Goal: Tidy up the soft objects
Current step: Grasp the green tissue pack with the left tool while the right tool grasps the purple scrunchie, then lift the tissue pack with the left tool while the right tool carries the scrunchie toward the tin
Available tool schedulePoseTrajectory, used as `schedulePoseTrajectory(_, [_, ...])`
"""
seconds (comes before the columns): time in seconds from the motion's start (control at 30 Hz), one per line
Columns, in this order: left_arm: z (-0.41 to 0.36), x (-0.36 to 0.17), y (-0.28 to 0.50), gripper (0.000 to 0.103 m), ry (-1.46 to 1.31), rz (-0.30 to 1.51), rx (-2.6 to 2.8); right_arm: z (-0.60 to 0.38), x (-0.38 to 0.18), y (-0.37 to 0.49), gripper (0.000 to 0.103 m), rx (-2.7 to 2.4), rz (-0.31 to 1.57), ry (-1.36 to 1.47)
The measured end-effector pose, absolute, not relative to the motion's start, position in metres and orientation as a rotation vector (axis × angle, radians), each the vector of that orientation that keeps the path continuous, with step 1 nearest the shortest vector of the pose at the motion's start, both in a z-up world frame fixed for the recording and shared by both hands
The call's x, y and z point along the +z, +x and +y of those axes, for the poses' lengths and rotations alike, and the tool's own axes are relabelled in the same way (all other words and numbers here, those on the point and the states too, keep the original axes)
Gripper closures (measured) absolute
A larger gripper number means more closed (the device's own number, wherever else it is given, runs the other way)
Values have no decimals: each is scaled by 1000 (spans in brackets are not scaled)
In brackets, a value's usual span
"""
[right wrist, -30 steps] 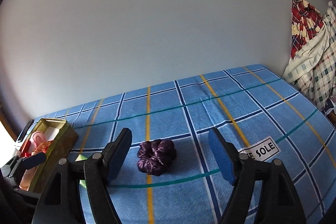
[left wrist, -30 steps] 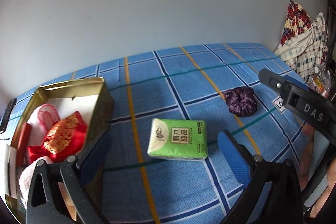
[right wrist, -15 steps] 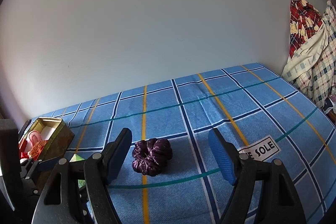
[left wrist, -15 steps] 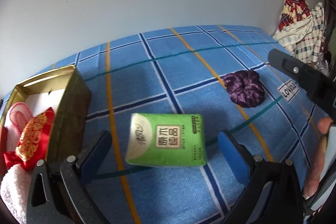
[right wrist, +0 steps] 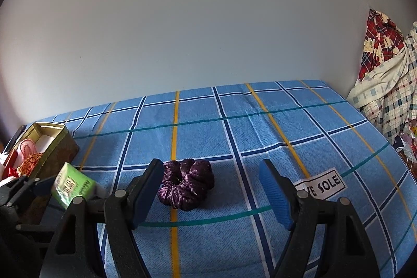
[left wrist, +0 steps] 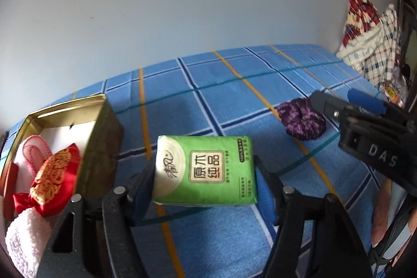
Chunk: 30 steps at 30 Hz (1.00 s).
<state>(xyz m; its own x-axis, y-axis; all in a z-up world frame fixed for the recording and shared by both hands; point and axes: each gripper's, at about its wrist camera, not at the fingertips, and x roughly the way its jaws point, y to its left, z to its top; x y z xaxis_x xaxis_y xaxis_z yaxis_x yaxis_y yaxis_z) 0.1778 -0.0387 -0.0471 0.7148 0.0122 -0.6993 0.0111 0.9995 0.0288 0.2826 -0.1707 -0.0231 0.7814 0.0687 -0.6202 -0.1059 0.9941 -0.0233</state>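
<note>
- Left wrist view: a green tissue pack point(left wrist: 206, 170) is seen between the jaws of the left gripper point(left wrist: 206, 189). White is seen at one end of the pack, and a pale label with dark letters on its top.
- The jaws have just been closing, and both blue pads are pressed on the ends of the pack, so it is held.
- The pack is seen over a blue checked sheet point(left wrist: 198, 85) with yellow, green and dark blue lines.
- A gold tin box point(left wrist: 104, 132) is seen just left of the pack. A red and gold pouch point(left wrist: 54, 173) and pink and white soft things are kept inside it.
- Right wrist view: the jaws of the right gripper point(right wrist: 208, 197) are held apart, with nothing pressed.
- A dark purple scrunchie point(right wrist: 186, 183) is lying on the sheet between them, close to the left jaw. It looks shiny and crinkled.
</note>
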Motion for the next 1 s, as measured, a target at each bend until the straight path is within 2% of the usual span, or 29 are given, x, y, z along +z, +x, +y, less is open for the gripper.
schedulePoseTrajectory(0.33, [-23, -37, 172, 35, -13, 698, 87, -157, -37, 297, 26, 122, 776, -98])
schedulePoseTrajectory(0.77, [-24, -39, 171, 35, 1, 692, 87, -142, -50, 311, 26, 145, 871, -144])
schedulePoseTrajectory(0.83, [-26, -39, 171, 35, 4, 688, 80, -142, -54, 315, 29, 133, 895, -141])
schedulePoseTrajectory(0.9, [-27, -39, 170, 35, 10, 688, 76, -143, -58, 318, 47, 139, 915, -128])
schedulePoseTrajectory(1.0, [-27, -38, 169, 35, 8, 685, 76, -144, -56, 317, 54, 154, 914, -117])
